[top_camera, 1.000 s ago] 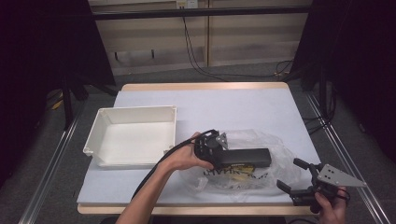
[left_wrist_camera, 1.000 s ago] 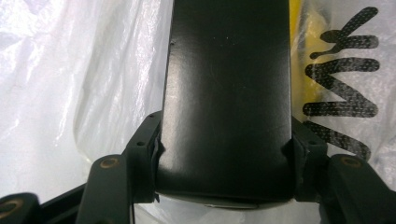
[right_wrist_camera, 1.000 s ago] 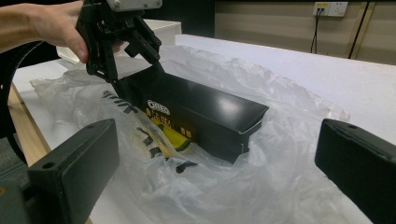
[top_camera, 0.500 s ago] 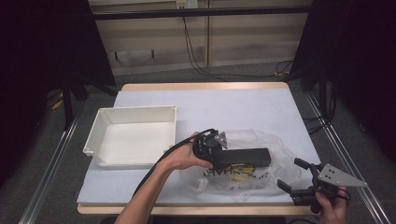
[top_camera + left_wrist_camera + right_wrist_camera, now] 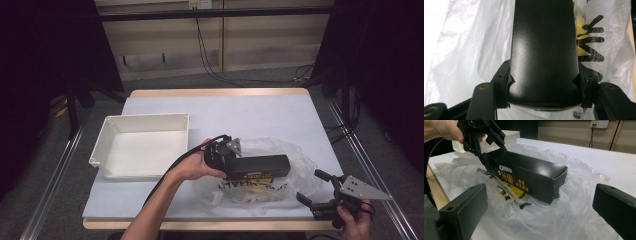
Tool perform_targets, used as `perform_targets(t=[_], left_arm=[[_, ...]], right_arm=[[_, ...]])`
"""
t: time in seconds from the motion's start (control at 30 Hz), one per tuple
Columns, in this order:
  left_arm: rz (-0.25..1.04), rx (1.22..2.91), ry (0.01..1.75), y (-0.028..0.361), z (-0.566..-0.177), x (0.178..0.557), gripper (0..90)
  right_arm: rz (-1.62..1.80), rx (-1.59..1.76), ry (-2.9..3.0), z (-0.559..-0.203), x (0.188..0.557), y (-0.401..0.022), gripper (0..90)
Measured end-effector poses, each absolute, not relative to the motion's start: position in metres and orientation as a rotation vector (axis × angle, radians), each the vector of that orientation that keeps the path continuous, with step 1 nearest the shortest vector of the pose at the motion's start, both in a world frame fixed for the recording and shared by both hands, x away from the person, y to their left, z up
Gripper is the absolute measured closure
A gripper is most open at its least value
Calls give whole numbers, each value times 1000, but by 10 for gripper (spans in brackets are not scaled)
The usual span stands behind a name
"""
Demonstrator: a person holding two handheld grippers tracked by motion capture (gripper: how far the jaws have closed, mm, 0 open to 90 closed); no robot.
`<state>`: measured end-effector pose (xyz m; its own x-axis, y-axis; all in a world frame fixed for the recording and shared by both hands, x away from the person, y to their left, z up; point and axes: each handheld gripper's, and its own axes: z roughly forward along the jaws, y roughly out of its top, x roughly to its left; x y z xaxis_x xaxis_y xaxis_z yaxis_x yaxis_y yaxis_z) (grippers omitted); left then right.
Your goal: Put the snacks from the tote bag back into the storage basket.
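Tray [image 5: 142,150]: white, rectangular, open side up, on the left part of the desk [image 5: 260,112]; well apart from the bag.
Left hand [image 5: 192,167]: comes in from the bottom edge, wrapped round the left gripper's body, just right of the tray.
Left gripper [image 5: 227,161]: points to the right along the desk; its fingers [image 5: 501,82] press on both long sides of the black box at its near end, so they are closed on the box.
Black box [image 5: 260,165]: long and narrow, lying level above the bag, with white and gold print on its side [image 5: 510,176]; its far end is free.
Plastic bag [image 5: 260,192]: thin, clear, crumpled, with black lettering and something yellow inside; spread on the desk under and around the box, near the front edge.
Right gripper [image 5: 312,187]: at the front right corner of the desk, aimed left at the bag; fingers [image 5: 465,202] spread wide, holding nothing, apart from the box.
Right hand [image 5: 352,220]: grips that gripper from below.
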<state>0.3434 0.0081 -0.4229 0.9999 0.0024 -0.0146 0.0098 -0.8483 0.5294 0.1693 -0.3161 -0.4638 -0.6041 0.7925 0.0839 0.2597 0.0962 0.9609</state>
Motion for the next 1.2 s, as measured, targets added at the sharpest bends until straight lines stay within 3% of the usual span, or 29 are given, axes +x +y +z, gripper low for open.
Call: perform_targets(t=[1.2], left_arm=[[36,2478,-27,13,-380,334,431]], right_arm=[[1546,1023,1912,-463,167,-319,0]])
